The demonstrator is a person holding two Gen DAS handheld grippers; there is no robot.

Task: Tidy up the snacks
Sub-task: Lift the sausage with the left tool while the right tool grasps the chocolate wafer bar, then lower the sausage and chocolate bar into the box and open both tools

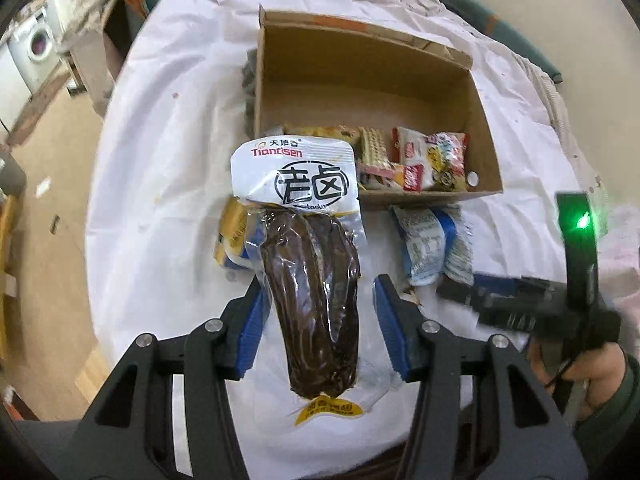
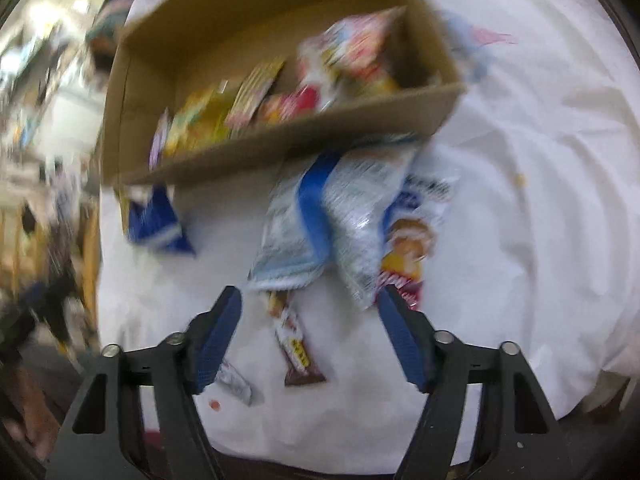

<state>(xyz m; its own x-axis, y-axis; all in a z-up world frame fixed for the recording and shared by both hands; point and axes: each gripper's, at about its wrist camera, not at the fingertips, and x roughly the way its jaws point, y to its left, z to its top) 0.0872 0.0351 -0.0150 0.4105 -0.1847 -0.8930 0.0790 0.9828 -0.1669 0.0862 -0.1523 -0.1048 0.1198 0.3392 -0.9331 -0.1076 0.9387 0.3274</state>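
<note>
**Snack sorting, box half filled, both grippers over the loose packs**

Left wrist view: the left gripper (image 1: 318, 312) has its jaws spread wide, and a long vacuum-sealed braised meat pack (image 1: 308, 264) sits between the blue pads. Can't tell if the left pad actually touches it; the right pad is clearly apart from it. The pack's white printed top overlaps the near wall of the cardboard box (image 1: 486, 132). Inside the box, a row of snack packets (image 1: 416, 156) is bunched along the near wall, the far part is bare cardboard. A yellow and blue packet (image 1: 232, 236) peeks out from under the meat pack on the left, and a blue and white bag (image 1: 430, 242) lies on the white cloth (image 1: 168, 152) just in front of the box. The right gripper (image 1: 472, 294) shows at the right edge, blurred.

Right wrist view: pretty blurry. The right gripper (image 2: 310, 300) also has its jaws wide, holding nothing. Just beyond them lie a blue and white bag (image 2: 320, 216) and a cartoon-print bag (image 2: 416, 236), overlapping, right against the box (image 2: 280, 142). A small brown and white bar (image 2: 298, 354) lies between the jaws on the cloth (image 2: 520, 200), a silvery wrapper (image 2: 236, 386) beside the left pad.
</note>
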